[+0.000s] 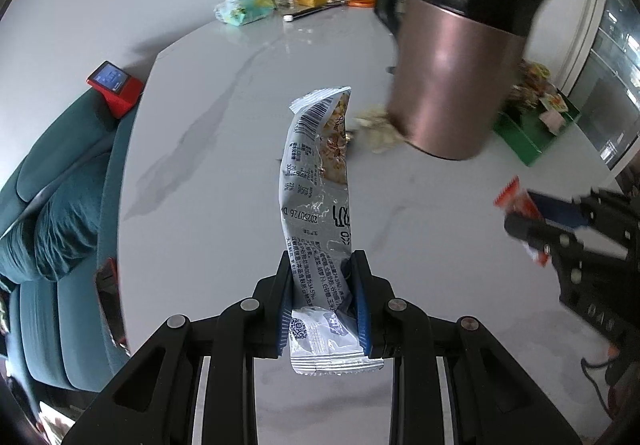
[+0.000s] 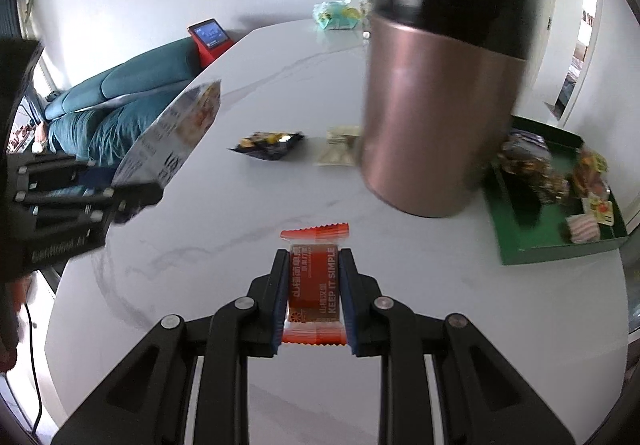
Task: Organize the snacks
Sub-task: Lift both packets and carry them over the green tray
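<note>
To the left of the copper canister [image 1: 452,85] we see our left claw [image 1: 323,285] clenched on a long silver snack packet [image 1: 316,181], held above the pale desk [image 1: 200,173] with its upper end reaching toward the canister. Just left of the canister's base, a dark snack bag [image 2: 268,145] and a beige snack packet [image 2: 340,147] lie on the desk. Below the canister our right claw [image 2: 314,285] grips a red snack bar [image 2: 316,285], and to the canister's right a green tray [image 2: 532,245] holds several more snacks.
</note>
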{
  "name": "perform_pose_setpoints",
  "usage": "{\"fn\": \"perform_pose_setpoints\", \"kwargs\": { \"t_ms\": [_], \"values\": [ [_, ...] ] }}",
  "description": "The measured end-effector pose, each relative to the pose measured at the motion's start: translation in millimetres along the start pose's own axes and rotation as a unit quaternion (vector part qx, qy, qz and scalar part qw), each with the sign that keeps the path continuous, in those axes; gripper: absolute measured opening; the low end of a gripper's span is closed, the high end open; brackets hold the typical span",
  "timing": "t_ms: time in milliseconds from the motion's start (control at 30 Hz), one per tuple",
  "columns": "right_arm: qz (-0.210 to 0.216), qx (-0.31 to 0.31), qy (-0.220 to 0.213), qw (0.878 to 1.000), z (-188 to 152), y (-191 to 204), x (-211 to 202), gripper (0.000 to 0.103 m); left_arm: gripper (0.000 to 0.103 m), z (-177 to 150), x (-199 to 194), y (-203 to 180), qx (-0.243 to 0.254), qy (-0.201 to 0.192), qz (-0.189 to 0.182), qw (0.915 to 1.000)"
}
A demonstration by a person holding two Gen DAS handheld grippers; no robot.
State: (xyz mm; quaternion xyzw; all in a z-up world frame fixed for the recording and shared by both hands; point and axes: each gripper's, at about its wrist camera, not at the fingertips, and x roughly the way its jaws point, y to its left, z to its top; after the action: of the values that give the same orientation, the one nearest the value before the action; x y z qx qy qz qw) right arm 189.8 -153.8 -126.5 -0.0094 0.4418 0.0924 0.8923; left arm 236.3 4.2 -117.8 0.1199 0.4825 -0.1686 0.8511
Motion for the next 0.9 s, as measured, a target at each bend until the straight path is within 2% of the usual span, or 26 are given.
{"fn": "perform_pose_setpoints", "kwargs": {
  "t_ms": [367,600,900],
  "values": [
    [-0.011,0.017,-0.017,1.000,-20,-111,-44,0.000,0.023,13,-10,-121,0.023,-0.012,-0.027,0.9993],
    [-0.040,0.043,-0.027,0.998,-26,-184,-71,0.000,0.023,45,-6,-205,0.044,-0.020,-0.059,0.9971],
    [-0.071,0.067,-0.034,0.995,-15,-262,-85,0.000,0.023,108,17,-283,0.056,-0.027,-0.071,0.9956]
  ]
}}
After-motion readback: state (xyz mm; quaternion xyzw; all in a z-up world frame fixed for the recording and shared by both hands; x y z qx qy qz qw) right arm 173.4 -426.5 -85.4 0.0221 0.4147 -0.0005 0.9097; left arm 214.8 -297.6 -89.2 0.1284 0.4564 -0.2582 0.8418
